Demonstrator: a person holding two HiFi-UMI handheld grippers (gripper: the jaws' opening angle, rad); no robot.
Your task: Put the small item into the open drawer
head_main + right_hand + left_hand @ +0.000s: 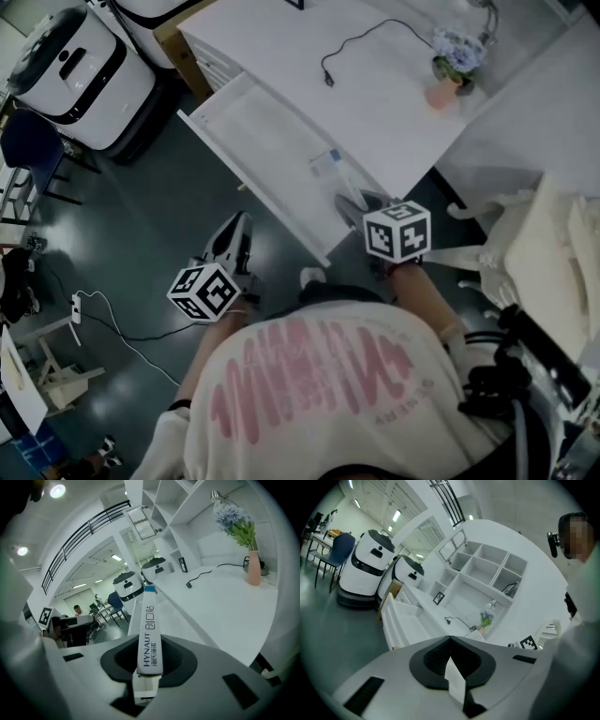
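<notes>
My right claw (pixel 149 665), jaws narrowly parted, grips the slim HYNAUT box (pixel 150 630) over the near end of the white open drawer (pixel 248 127); my left claw (pixel 452 667) is closed, empty.

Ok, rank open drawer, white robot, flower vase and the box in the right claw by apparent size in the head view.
1. Open drawer.
2. White robot, close behind.
3. Flower vase.
4. Box in the right claw, smallest despite being nearer the camera.
</notes>
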